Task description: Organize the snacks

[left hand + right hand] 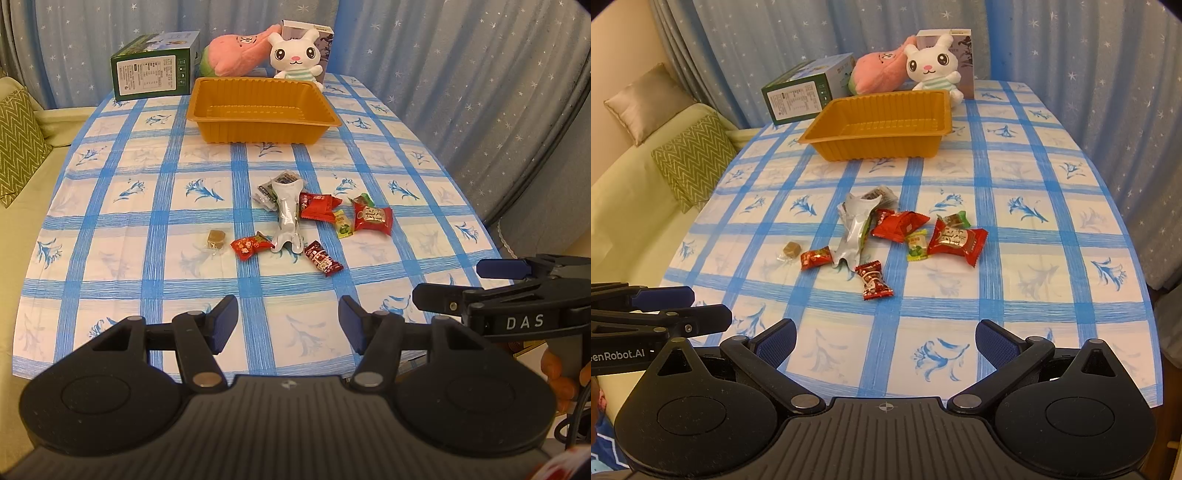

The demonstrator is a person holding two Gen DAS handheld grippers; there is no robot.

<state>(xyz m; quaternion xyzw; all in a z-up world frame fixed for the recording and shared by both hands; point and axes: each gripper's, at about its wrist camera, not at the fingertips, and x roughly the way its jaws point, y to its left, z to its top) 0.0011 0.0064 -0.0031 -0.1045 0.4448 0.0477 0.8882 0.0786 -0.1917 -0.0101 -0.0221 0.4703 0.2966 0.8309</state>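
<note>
Both the left gripper (pixel 288 323) and the right gripper (pixel 885 341) hang with jaws apart and empty above the near table edge. The wrapped snacks (pixel 882 236) lie scattered mid-table, well short of the empty orange tray (pixel 882 142). They look light, crinkly and slippery; pinching across each wrapper's middle seems best. Beyond the tray stand a green box (pixel 801 98) and a plush rabbit (pixel 932 64); nothing blocks the path.
</note>
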